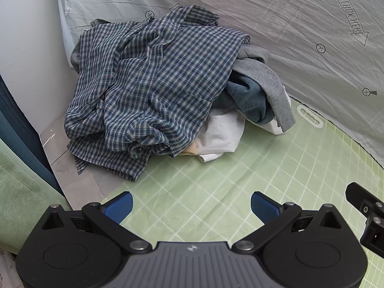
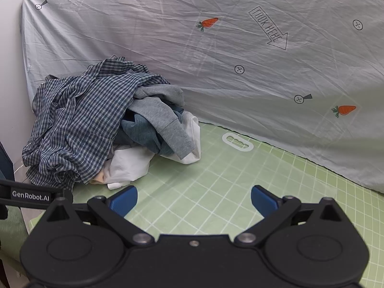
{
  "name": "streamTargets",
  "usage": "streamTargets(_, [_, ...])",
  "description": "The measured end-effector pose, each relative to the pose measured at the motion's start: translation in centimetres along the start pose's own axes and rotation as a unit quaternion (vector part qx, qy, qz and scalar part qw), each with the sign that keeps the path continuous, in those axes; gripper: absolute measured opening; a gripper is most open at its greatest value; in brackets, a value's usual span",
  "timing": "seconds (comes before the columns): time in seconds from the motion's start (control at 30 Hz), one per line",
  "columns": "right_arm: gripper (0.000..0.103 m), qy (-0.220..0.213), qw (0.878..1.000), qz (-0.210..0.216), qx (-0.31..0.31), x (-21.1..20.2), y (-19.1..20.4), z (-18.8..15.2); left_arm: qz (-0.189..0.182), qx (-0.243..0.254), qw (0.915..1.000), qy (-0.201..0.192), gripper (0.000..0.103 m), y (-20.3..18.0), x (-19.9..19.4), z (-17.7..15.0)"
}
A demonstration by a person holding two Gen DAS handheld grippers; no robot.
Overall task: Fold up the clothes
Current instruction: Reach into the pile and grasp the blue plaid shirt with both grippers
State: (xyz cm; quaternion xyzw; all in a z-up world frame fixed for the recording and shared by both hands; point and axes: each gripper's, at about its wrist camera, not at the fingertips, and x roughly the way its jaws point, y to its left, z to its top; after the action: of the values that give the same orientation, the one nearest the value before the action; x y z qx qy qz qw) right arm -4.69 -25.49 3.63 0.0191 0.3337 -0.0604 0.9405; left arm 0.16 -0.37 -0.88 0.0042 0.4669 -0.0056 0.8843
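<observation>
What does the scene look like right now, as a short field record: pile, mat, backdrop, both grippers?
pile: plaid shirt on top; grey garment, blue-grey garment, white garment beneath
pile position: far left, partly on the mat, partly off it
mat: green grid mat, bare in front of the grippers
backdrop: grey printed sheet behind
left gripper: jaws open, empty
right gripper: jaws open, empty

Left gripper (image 1: 192, 206): black linkage arms, blue ribbed pads (image 1: 264, 207), silver pivot screws, grey ribbed housing. Right gripper (image 2: 194, 200): same build, all-black housing.
</observation>
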Motion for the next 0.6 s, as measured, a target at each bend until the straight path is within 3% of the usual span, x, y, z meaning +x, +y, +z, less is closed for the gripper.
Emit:
streamTargets(0.33, [0.102, 0.003, 1.000, 0.006, -0.014, 2.4, 0.4, 1.7, 0.014, -0.039, 0.9989, 0.023, 0.103, 2.3, 1.8, 1.5])
streamTargets(0.6, [0.087, 0.010, 0.996, 0.066, -0.051, 7.6, 3.8, 5.1, 0.042, -0.091, 0.9938, 0.047, 0.103, 7.4, 6.2, 4.8])
